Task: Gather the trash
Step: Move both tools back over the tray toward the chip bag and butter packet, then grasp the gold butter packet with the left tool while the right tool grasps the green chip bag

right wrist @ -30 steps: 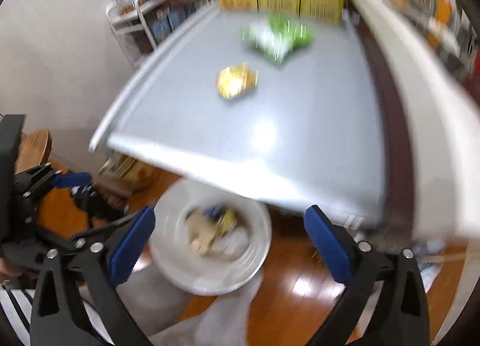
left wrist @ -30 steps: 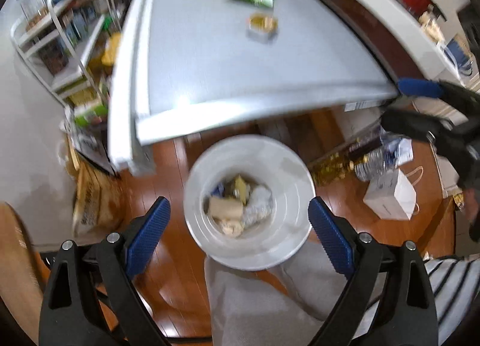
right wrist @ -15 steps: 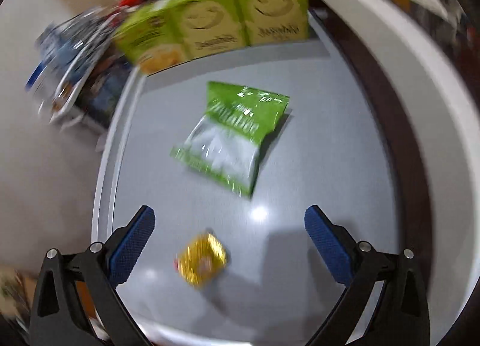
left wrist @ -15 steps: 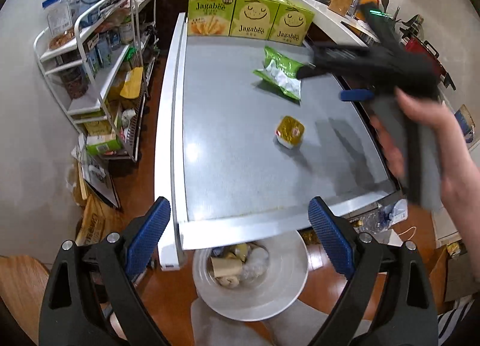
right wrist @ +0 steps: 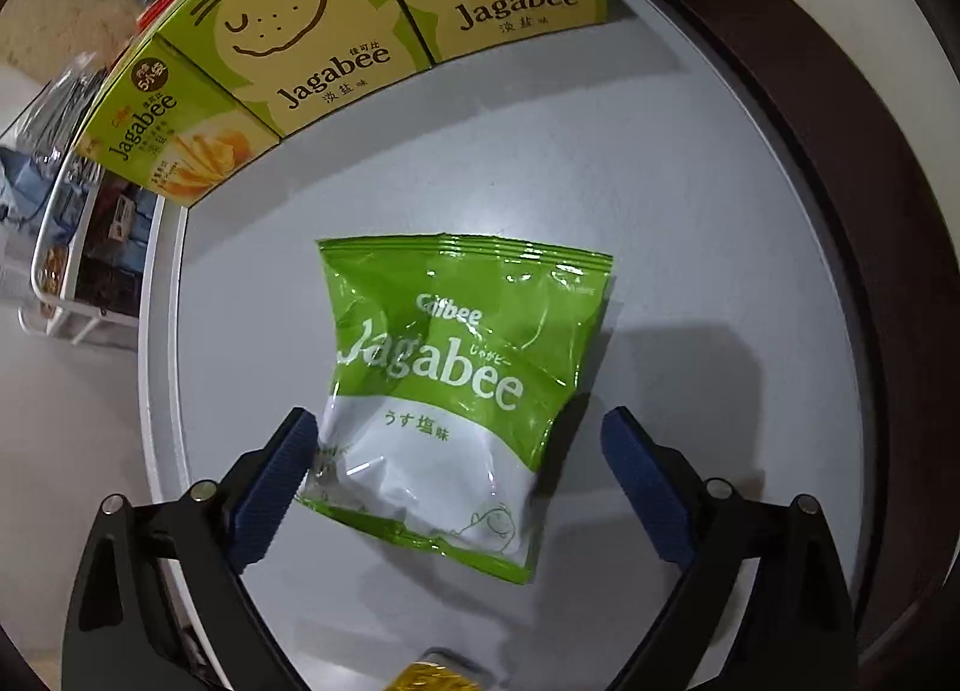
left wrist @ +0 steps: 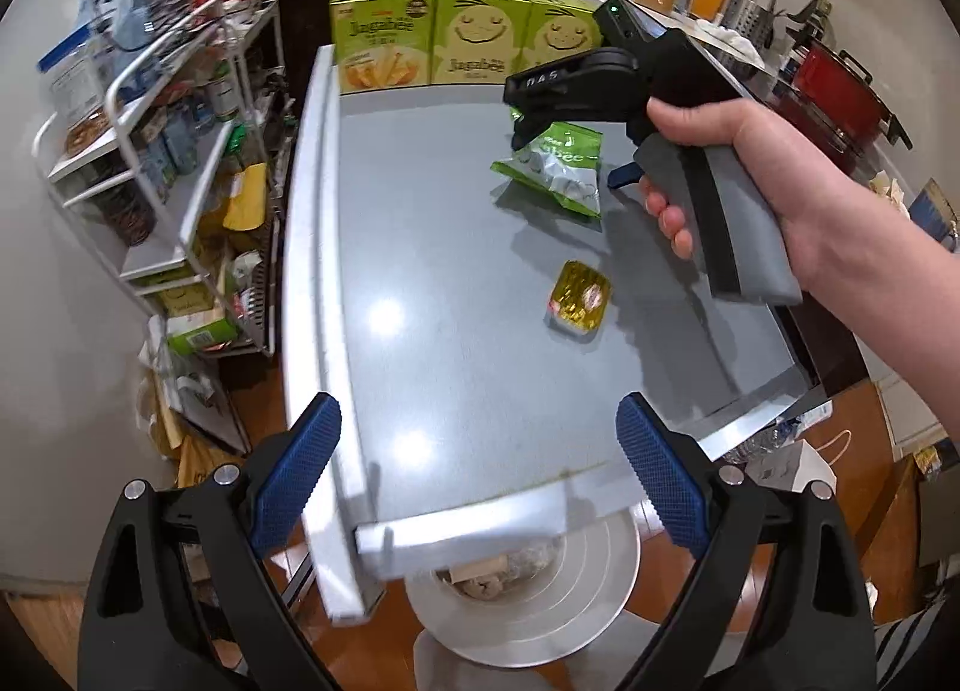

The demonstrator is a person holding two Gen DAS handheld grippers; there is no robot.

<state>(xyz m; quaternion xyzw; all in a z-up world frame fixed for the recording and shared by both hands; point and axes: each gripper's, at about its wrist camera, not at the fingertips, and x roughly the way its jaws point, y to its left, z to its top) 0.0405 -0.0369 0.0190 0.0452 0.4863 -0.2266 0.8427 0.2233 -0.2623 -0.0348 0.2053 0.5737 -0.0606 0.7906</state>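
A green and white Jagabee snack bag (right wrist: 456, 391) lies flat on the grey table (right wrist: 660, 199). My right gripper (right wrist: 459, 421) points down over it, jaws closing, with the bag's lower half between them. The left pad (right wrist: 282, 475) is at the bag's edge and the right pad (right wrist: 642, 481) stands apart from it. In the left wrist view a hand holds that gripper (left wrist: 570, 157) above the bag (left wrist: 555, 175). A small gold foil cup (left wrist: 579, 295) sits nearer. My left gripper (left wrist: 480, 481) is open and empty over the table's near edge. Below it stands a white bin (left wrist: 540, 625) with trash inside.
Three green Jagabee boxes (left wrist: 462, 43) line the table's far end. A white wire shelf rack (left wrist: 168, 151) full of goods stands to the left. A counter with a red pot (left wrist: 834, 91) runs along the right. Bags and bottles (left wrist: 792, 463) sit on the wooden floor.
My right gripper swung from above the bin across the table to just over the green bag. My left gripper drew back and up, from over the bin to the table's near edge.
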